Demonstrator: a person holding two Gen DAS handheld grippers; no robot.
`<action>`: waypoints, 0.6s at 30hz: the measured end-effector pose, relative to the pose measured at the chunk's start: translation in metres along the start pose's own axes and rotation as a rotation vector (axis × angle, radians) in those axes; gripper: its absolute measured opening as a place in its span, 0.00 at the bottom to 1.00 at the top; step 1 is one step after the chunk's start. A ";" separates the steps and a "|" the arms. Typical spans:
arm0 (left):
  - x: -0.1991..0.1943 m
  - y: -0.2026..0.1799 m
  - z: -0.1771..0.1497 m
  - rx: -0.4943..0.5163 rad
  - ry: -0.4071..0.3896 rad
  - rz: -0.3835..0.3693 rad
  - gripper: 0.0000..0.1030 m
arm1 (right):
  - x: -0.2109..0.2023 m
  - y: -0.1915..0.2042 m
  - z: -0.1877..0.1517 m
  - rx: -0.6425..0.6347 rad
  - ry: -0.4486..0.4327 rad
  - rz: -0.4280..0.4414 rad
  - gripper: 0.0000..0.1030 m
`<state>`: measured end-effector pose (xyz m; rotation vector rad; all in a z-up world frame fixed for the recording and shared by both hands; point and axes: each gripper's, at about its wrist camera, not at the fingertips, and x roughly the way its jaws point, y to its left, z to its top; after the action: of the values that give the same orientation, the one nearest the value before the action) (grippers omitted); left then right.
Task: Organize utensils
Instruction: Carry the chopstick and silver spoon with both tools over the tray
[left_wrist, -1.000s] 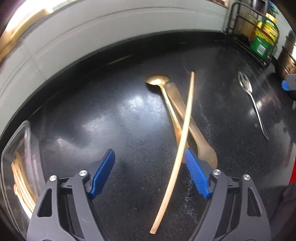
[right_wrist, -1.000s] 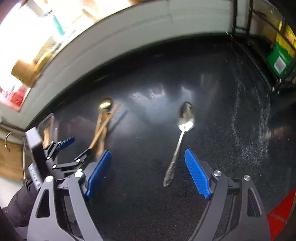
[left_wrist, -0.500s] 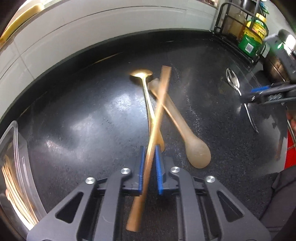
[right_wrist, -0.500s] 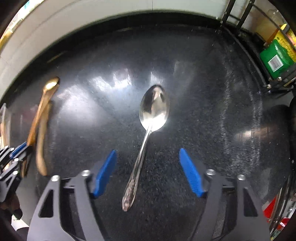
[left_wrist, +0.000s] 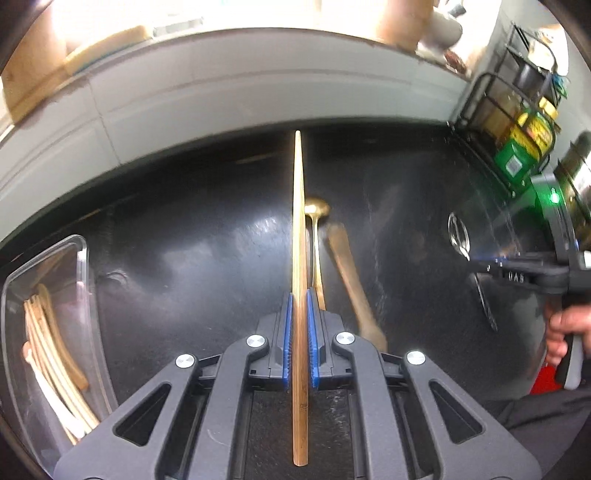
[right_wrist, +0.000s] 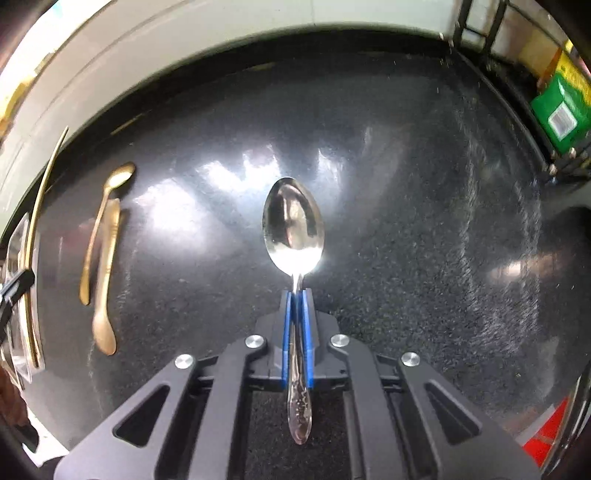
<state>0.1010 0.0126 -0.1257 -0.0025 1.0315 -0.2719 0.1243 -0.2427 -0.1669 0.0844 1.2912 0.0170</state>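
- The left gripper (left_wrist: 298, 295) is clamping its jaws on a long wooden stick (left_wrist: 298, 236), gripping it below its middle, with most of its length reaching out ahead over the black table (left_wrist: 184, 229).
- The right gripper (right_wrist: 295, 295) is pressing its jaws together on the handle of a silver spoon (right_wrist: 293, 225), whose bowl is facing up above the table.
- A gold spoon (right_wrist: 105, 210) and a pale wooden spoon (right_wrist: 107, 280) are lying side by side on the table, waiting.
- A clear container (left_wrist: 48, 317) at the left is already holding wooden utensils.
- Risk: the stick is being held off-centre, so it could pivot or slip out during a swing toward the container.
- Risk: the thin spoon handle could twist between the pads and drop the bowl end.
- Risk: with both hands working close together, the long stick could strike the other gripper.
- Writing: the green package (left_wrist: 517, 155) in the wire rack (left_wrist: 480, 96) is carrying a label, but it is too blurred to read.
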 end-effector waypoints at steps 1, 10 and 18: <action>-0.006 -0.001 0.002 -0.009 -0.006 0.005 0.07 | -0.008 0.001 -0.001 -0.007 -0.018 0.007 0.07; -0.062 -0.019 0.003 -0.071 -0.062 0.058 0.07 | -0.083 0.006 -0.011 -0.053 -0.142 0.073 0.07; -0.103 -0.033 -0.005 -0.129 -0.084 0.135 0.07 | -0.144 0.024 -0.020 -0.134 -0.217 0.149 0.07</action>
<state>0.0399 0.0045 -0.0370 -0.0603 0.9594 -0.0814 0.0663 -0.2267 -0.0327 0.0657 1.0620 0.2164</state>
